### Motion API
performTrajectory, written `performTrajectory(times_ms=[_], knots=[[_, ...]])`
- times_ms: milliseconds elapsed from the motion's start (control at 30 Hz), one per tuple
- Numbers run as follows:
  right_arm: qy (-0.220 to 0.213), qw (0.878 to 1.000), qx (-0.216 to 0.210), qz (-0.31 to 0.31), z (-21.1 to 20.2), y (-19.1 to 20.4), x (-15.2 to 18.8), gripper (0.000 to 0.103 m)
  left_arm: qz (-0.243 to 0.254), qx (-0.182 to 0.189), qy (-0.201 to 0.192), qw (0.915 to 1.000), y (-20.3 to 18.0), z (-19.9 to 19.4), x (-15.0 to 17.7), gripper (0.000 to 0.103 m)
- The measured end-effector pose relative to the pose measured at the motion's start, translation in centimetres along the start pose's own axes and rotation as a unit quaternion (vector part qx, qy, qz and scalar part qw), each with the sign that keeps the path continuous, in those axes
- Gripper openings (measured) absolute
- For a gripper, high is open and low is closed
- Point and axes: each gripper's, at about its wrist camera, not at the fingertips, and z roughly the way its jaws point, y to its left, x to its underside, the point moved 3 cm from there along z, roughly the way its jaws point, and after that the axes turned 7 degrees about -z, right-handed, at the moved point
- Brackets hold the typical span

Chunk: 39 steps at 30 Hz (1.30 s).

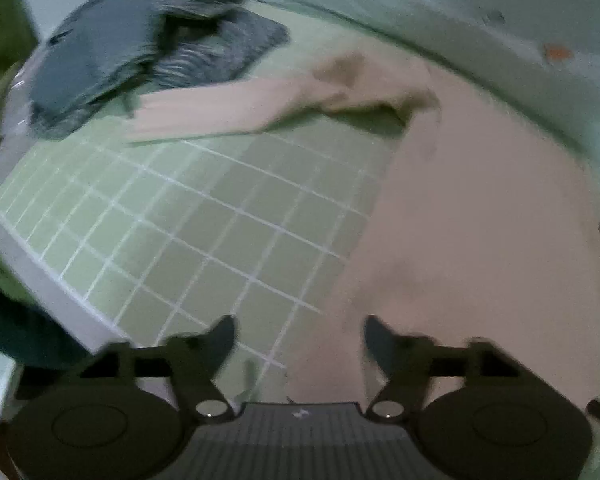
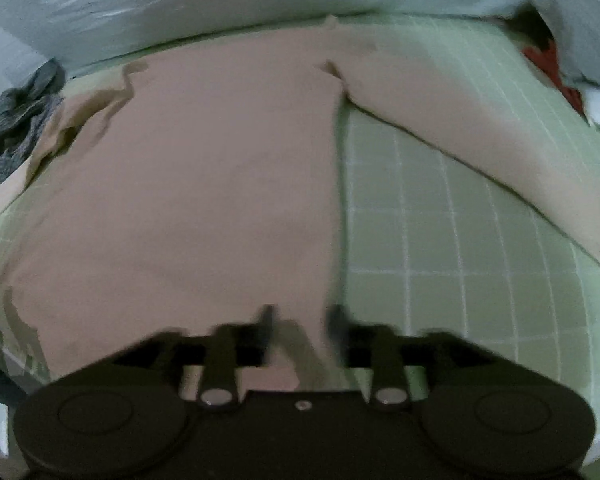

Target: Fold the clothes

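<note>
Now left gripper [image 1: 300,340] fingers wide, empty.

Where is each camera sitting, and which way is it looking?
Left wrist: sits on the left gripper, looks across the green grid mat toward dark folded clothes; its open fingers show.
Right wrist: sits on the right gripper, looks down over the pink long-sleeved shirt; its fingers, a narrow gap apart, show at the shirt's hem.
Shared: shirt, mat, dark clothes.
</note>
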Motion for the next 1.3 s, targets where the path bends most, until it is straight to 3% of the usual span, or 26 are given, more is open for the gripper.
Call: performTrajectory(times_ms=[33, 100, 267, 633, 967, 1067, 1233, 1300], knots=[[-0.004, 1.000, 0.001, -0.008, 0.1, 0.4, -0.2, 0.058, -0.002, -0.007, -0.002, 1.0000, 0.5, -0.1, -0.2, 0.078], [-0.011, 1.000, 0.003, -0.025, 0.1, 1.4, -0.6, 0.077, -0.002, -0.023, -0.005, 0.9997, 1.5, 0.3, -1.2, 0.079], [-0.023, 0.999, 0.001, -0.030, 0.4, 4.1, -1.1, 0.101, -0.017, -0.041, -0.020, 0.9988, 5.0, 1.2, -4.1, 0.084], [0.002, 0.996, 0.065, 0.055, 3.8, 11.6, -2.5, 0.102, 0.006, -0.004, -0.020, 0.9998, 12.2, 6.9, -13.2, 0.084], [0.001, 0.985, 0.140, 0.097, 6.0, 16.2, -3.9, 0.103, 0.054, 0.041, 0.005, 0.9976, 13.3, 12.3, -19.9, 0.084], [0.003, 0.982, 0.150, 0.112, 6.0, 16.3, -3.9, 0.103, 0.067, 0.040, 0.017, 0.9968, 12.8, 13.4, -20.4, 0.076], [-0.002, 0.978, 0.159, 0.136, 5.9, 16.7, -3.6, 0.103, 0.120, 0.034, 0.000, 0.9923, 11.8, 13.2, -20.0, 0.046], [-0.005, 0.976, 0.164, 0.142, 5.9, 16.8, -3.5, 0.103, 0.134, 0.038, -0.002, 0.9903, 11.7, 13.0, -19.6, 0.015]])
